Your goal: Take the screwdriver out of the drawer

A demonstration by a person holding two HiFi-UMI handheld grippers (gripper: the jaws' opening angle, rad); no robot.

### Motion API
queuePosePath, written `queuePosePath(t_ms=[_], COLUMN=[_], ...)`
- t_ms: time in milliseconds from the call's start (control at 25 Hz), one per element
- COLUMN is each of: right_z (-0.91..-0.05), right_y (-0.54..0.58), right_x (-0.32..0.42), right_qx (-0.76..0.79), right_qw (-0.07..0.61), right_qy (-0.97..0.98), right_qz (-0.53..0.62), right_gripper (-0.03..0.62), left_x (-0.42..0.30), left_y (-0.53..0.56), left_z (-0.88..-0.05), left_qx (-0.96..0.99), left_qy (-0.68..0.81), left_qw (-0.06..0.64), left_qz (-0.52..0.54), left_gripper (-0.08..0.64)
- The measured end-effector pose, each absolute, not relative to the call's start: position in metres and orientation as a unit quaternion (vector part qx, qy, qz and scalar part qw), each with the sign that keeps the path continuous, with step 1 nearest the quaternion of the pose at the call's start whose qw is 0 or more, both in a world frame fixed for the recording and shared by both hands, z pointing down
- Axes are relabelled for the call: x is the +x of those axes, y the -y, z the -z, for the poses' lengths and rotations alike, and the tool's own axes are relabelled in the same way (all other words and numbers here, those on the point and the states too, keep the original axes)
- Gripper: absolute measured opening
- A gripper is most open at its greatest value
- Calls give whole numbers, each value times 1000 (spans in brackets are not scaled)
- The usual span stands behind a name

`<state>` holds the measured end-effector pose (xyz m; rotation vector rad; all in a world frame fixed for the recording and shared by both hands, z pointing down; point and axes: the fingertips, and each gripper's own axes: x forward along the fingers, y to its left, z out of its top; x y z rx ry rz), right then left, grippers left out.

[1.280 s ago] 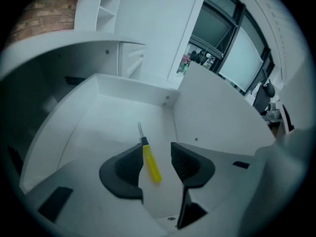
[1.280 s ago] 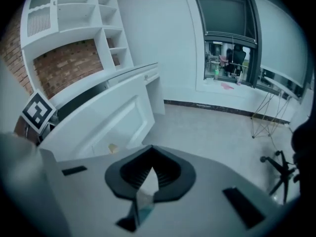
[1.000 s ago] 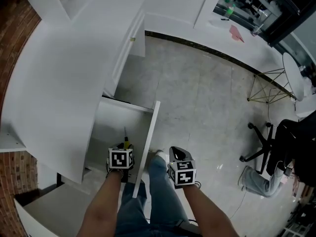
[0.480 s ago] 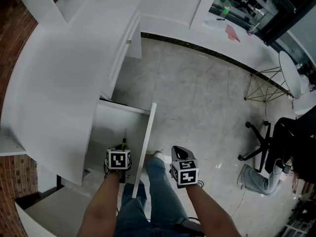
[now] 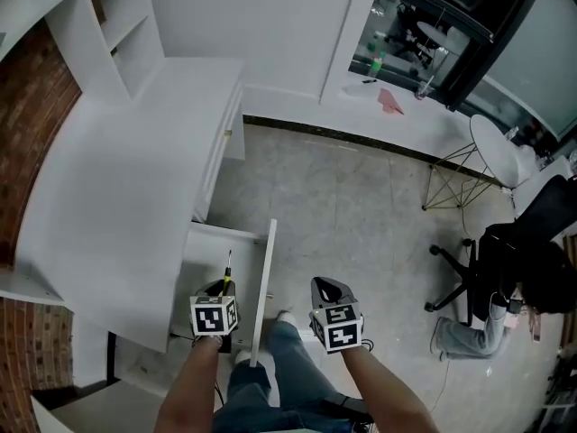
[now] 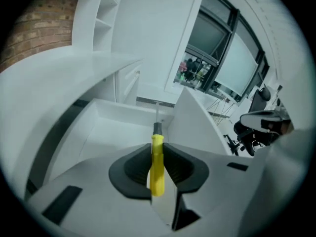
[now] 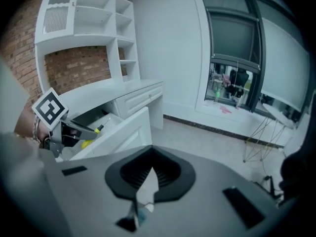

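Left gripper (image 5: 219, 289), jaws just closing, is gripping the screwdriver (image 6: 157, 167) pointing twelve o'clock. Lift-out step, I'd say: next is clearing the drawer (image 5: 267, 269). Right gripper (image 7: 148, 177) is staying out of it, pinched empty.

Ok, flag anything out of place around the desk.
Nothing spilled or damaged. Only the drawer stands pulled out from the desk, and the left gripper, jaws just closed, holds the screwdriver over it.
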<state>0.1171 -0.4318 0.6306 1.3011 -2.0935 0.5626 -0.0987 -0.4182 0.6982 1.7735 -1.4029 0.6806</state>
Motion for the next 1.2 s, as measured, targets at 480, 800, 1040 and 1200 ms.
queuePosePath(t_ms=[480, 800, 1040, 1200], right_z=[-459, -367, -326, -306], right_y=[398, 340, 303, 293], right_x=[83, 77, 69, 72], right_qx=[501, 550, 556, 551], right_qw=[192, 98, 94, 90], right_qy=[843, 829, 824, 826], right_qz=[-52, -15, 47, 75], right_gripper=[11, 11, 11, 11], left_x=[-108, -126, -127, -125], left_y=[402, 364, 339, 331], left_z=[-535, -445, -391, -363], left_qx=[785, 819, 843, 848], left_qy=[550, 546, 529, 527], left_qw=[248, 155, 84, 55], left_qz=[-141, -82, -43, -12], left_gripper=[81, 81, 81, 81])
